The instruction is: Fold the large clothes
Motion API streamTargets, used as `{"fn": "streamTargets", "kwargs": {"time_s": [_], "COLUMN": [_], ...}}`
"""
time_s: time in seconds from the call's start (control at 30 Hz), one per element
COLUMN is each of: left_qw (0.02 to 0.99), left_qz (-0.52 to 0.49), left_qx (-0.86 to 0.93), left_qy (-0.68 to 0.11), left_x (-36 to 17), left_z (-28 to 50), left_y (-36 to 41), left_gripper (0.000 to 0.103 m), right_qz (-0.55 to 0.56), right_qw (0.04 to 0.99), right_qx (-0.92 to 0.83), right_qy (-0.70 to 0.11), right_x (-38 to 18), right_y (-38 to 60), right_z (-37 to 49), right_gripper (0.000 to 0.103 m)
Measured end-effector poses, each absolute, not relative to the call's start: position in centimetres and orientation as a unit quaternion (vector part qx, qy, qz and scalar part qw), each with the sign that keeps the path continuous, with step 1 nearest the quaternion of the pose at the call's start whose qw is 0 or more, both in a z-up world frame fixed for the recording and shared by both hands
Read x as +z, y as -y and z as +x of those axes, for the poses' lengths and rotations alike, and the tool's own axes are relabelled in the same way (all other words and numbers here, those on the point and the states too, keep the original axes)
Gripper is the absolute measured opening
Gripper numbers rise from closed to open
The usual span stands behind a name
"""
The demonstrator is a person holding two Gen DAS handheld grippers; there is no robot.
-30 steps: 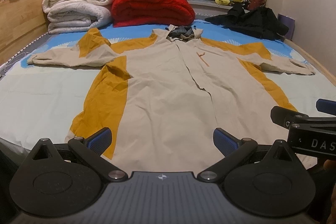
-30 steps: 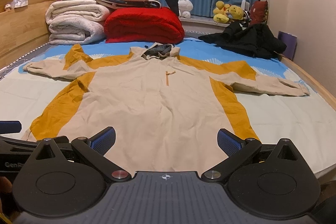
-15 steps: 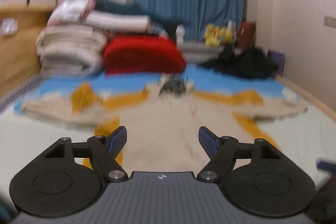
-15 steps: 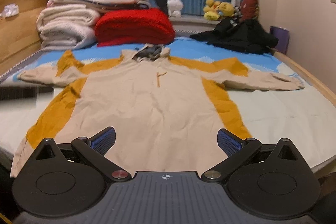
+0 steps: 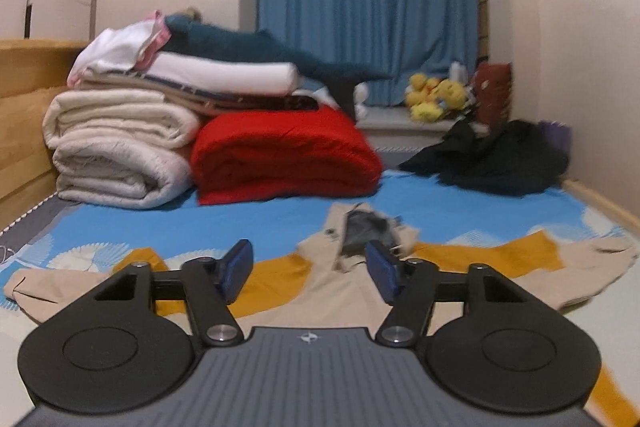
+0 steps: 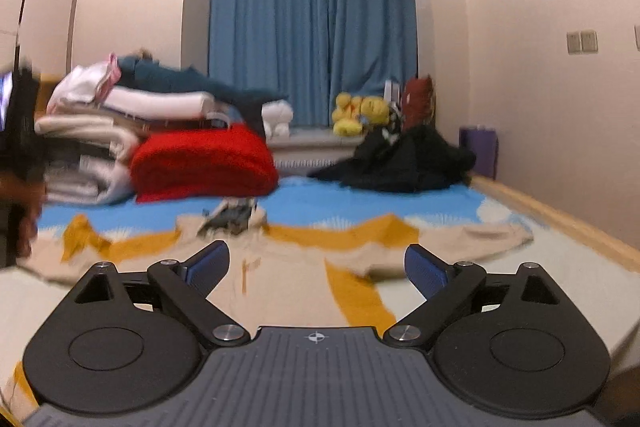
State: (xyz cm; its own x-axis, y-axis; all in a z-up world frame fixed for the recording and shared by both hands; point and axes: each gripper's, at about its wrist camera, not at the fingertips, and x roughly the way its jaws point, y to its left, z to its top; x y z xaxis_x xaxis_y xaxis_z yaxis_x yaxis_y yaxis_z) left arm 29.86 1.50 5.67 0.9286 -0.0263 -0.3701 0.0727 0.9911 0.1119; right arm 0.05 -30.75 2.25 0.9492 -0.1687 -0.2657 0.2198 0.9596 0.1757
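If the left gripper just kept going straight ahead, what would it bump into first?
Probably the beige-and-yellow jacket spread on the bed, near its collar. The open left gripper points that way, though depth is unclear.

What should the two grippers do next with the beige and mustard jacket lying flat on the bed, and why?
Probably lower each gripper onto a sleeve. The jacket lies spread flat and unfolded, and both the left gripper and the right gripper hover open and empty above it. The right sleeve and left sleeve are stretched outward, likely the first parts to fold in.
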Motion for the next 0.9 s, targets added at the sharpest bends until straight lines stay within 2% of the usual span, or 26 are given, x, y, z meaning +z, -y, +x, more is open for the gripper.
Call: {"fn": "streamTargets", "kwargs": {"time_s": [0.07, 0.13, 0.43, 0.57, 0.7, 0.8, 0.9], "left_qw": [0.977, 0.969, 0.946, 0.929, 0.904, 0.885, 0.868], "left_qz": [0.045, 0.027, -0.081, -0.119, -0.174, -0.213, -0.251], "left_qx": [-0.015, 0.006, 0.093, 0.146, 0.204, 0.248, 0.288], "left_qy": [-0.206, -0.245, -0.299, -0.318, -0.332, -0.33, -0.318], "left_x": [2.7, 0.1, -3.9, -5.9, -8.3, -9.7, -10.7], "left_z": [31.4, 33.5, 40.1, 42.0, 43.1, 43.2, 43.3], "left_y": [-4.8, -7.3, -17.7, -22.5, -28.2, -32.2, -35.7], "left_gripper": [0.052, 0.038, 0.037, 0.038, 0.04, 0.048, 0.055], "right_qz": [0.082, 0.064, 0.091, 0.109, 0.127, 0.146, 0.146], "right_qw": [0.987, 0.99, 0.994, 0.993, 0.984, 0.977, 0.974], "right_qx": [-0.095, -0.09, -0.03, 0.003, 0.018, 0.029, 0.054], "right_qy": [-0.102, -0.085, -0.059, -0.052, -0.123, -0.154, -0.165], "right_x": [3.2, 4.2, 6.7, 5.4, 1.2, -0.4, -1.4], "right_y": [30.8, 30.9, 29.4, 28.1, 27.6, 27.4, 27.0], "right_z": [2.4, 5.2, 22.5, 27.3, 30.5, 32.1, 33.1], "right_gripper": [0.095, 0.095, 0.095, 0.094, 0.092, 0.09, 0.08]}}
